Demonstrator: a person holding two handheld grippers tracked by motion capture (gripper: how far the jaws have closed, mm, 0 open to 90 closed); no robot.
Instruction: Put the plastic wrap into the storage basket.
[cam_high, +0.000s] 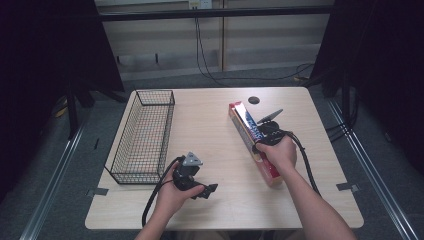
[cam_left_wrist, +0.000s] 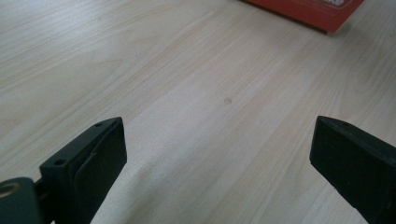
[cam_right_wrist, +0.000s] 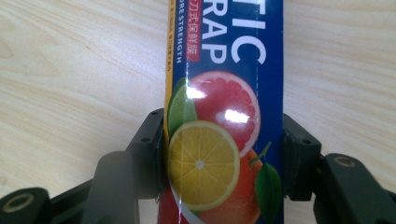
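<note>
A long box (cam_high: 254, 142) of plastic wrap lies flat on the table (cam_high: 215, 145), on the right side. It runs from far to near, a bit slanted. It has fruit pictures on top: a lemon, a lime and a pink grapefruit.

The right gripper (cam_right_wrist: 223, 154) comes down on the box from above, near its middle. Its two fingers (cam_right_wrist: 148, 144) sit one on each long side and are clamped on the box. Holding it around the middle, I think, will keep the box level and stop it tipping when it goes up.

The left gripper (cam_left_wrist: 217, 154) rests low over bare table at the near left. Its fingers (cam_left_wrist: 95, 154) are wide apart with nothing between them. It looks like it is just waiting out of the way. A red corner of the box shows far off in the left gripper view.

A black wire basket (cam_high: 142, 135) stands at the left, well apart from the box. It is long and narrow like the box, so my guess is the box will go in there lengthwise
</note>
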